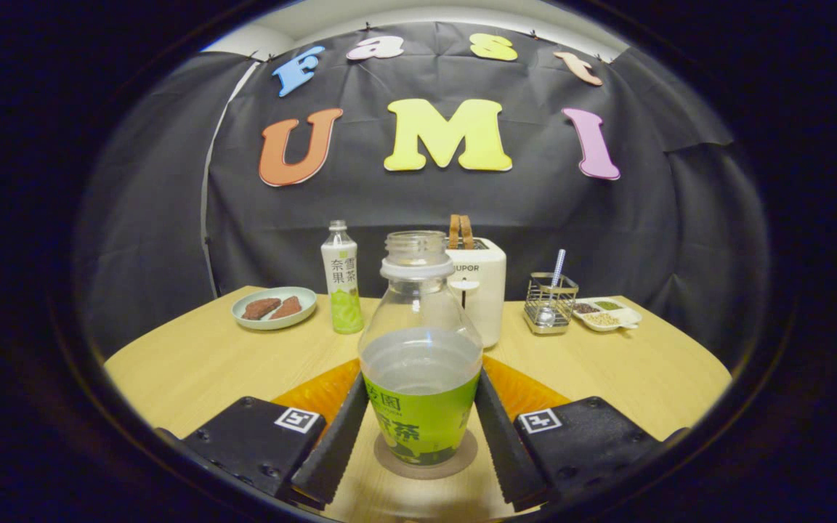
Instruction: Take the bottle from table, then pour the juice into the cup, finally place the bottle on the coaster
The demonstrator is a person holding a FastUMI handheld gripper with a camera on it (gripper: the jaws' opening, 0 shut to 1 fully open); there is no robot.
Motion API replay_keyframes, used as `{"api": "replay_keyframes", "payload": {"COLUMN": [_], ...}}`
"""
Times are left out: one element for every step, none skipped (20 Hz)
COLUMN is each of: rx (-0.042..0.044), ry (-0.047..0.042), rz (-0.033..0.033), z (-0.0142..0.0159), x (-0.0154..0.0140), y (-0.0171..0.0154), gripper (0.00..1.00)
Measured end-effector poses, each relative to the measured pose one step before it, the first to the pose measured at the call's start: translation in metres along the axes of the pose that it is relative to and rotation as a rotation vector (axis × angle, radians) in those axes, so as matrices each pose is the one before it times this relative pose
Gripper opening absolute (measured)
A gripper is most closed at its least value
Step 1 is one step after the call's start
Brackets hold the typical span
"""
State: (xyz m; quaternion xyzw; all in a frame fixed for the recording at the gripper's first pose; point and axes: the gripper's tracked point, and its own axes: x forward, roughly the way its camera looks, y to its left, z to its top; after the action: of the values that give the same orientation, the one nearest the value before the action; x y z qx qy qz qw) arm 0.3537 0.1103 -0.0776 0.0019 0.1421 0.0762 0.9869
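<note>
Wood-grain table (607, 370) spread pale and yellowish under the booth, its far edge meeting a wall of black cloth (680, 218) that hung in folds, with a strip of pale ceiling showing above the cloth. The gripper (420, 418) looked across it, and its jaws stood on either side of the open bottle (420, 363); both fingers (335, 436) lay close against the green label, but whether they pressed on it or stood slightly off could not be told. The bottle stood upright between them, uncapped, part full of clear liquid, its base resting on a round brown coaster (462, 457). An orange mat (317, 392) lay on the table beneath and behind the fingers. Beyond the bottle at 12 o'clock stood a white toaster (484, 290) with two brown slices poking from its top, partly hidden by the bottle's neck. At about 11 o'clock a second, slimmer bottle (342, 280) with a white and green label stood upright, and further round at 10 o'clock a pale green plate (273, 309) carried two reddish-brown pieces. At 1 o'clock a wire basket (549, 301) held a utensil with a striped handle, and just beside it lay a white divided dish (607, 314) of small grains.
</note>
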Motion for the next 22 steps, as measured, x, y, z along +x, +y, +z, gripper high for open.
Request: {"api": "replay_keyframes", "payload": {"rx": [0.00381,-0.00151,0.0005,-0.00099,-0.00359,-0.00248,-0.00239,-0.00472,-0.00733,-0.01188,-0.01269,-0.01056,-0.0089,-0.01526,-0.01075,0.00376,0.00944,0.01577,0.01319,0.00974,0.00599,0.00933], "ry": [-0.00479,-0.00643,-0.01206,-0.0132,-0.00882,-0.00912,-0.00784,-0.01082,-0.01504,-0.01919,-0.0159,-0.01217,-0.01924,-0.0105,-0.01233,-0.01249,-0.00907,-0.00688,-0.00541,-0.00521,-0.00382,-0.0067], "rz": [0.0011,-0.00058,0.00443,0.00141,-0.00002,0.003,0.00548,0.0094,0.0063,-0.00096,-0.01103,-0.01947,-0.03621,-0.02806,0.00396,0.00202,0.00456,0.00116,0.00979,0.00405,-0.00005,0.00071], "z": [0.00101,0.00241,0.0031,0.00441,0.00319,0.00407,0.00416,0.00655,0.00641,0.00881,0.00657,0.00598,0.00768,0.00672,0.00603,0.00769,0.00706,0.00685,0.00566,0.00656,0.00545,0.00625], "x": [-0.00181,-0.0038,-0.00418,-0.00548,-0.00794,-0.00513,-0.00761,-0.00969,-0.00992,-0.01215,-0.01206,-0.01111,-0.01452,-0.01686,-0.01495,-0.01605,-0.01691,-0.01665,-0.01682,-0.01601,-0.01443,-0.01408], "y": [-0.00062,0.00032,0.00038,0.00019,0.00093,0.00165,0.00148,0.00234,0.00174,0.00062,-0.00186,-0.0031,-0.00562,-0.00556,0.00132,0.00003,-0.00083,-0.00152,-0.00049,-0.00192,-0.0045,-0.00406], "gripper": [0.85,0.87,0.9,0.96,1.0,1.0,1.0,1.0,1.0,1.0,1.0,1.0,1.0,1.0,1.0,1.0,1.0,1.0,1.0,1.0,1.0,1.0]}}
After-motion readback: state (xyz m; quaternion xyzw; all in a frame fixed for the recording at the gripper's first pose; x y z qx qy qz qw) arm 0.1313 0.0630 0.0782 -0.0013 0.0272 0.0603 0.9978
